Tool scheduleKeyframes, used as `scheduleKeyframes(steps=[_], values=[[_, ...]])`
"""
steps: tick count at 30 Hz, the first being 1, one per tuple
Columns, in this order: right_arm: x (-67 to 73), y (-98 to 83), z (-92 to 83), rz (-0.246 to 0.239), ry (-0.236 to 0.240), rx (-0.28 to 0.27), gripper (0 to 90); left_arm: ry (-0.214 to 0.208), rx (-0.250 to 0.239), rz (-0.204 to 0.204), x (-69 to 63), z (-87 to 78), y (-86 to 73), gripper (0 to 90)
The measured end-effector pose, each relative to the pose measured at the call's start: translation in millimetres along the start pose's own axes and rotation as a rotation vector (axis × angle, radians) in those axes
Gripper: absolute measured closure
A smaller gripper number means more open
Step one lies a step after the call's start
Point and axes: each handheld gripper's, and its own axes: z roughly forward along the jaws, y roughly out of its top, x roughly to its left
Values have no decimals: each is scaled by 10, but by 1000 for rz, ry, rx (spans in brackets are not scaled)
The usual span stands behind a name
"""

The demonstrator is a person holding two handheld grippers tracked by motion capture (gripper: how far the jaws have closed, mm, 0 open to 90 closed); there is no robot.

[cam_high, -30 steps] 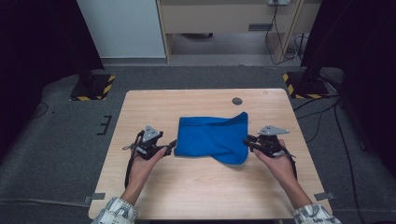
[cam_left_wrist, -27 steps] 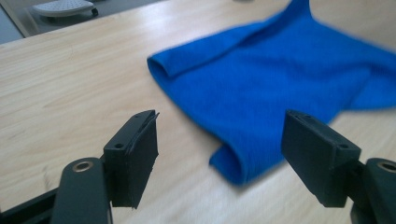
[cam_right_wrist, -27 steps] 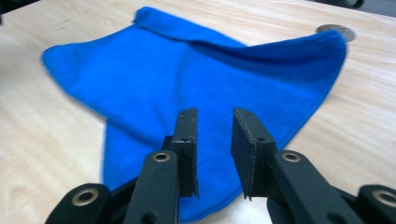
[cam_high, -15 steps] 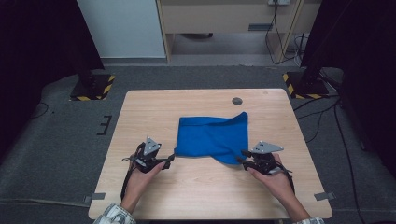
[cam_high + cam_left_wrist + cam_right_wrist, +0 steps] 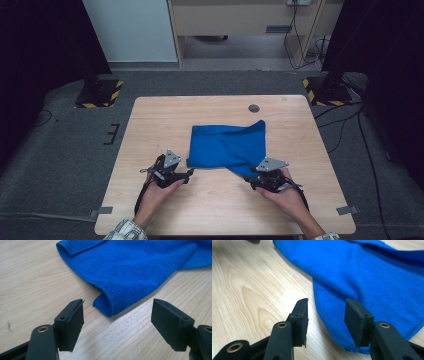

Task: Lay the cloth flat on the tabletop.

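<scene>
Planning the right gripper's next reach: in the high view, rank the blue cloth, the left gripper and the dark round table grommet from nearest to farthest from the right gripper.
1. blue cloth: its near corner lies right at the right gripper.
2. left gripper: across the near edge, to the left.
3. dark round grommet: at the table's far edge, beyond the cloth.

Left gripper (image 5: 188, 173) low at seven o'clock, jaws wide; right gripper (image 5: 253, 181) at five o'clock, jaws just been opening.
</scene>
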Motion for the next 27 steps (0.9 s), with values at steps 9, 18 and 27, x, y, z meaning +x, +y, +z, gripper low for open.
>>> scheduleKeyframes(steps=[9, 18, 27], values=[[-22, -60, 51, -16, -3, 48, 649, -5, 10, 12, -23, 47, 10, 348], [-101, -78, 14, 12, -10, 69, 870, 20, 79, 46, -49, 164, 23, 429], [-129, -77, -10, 19, -14, 58, 882, 7, 73, 93, -56, 252, 87, 528]])
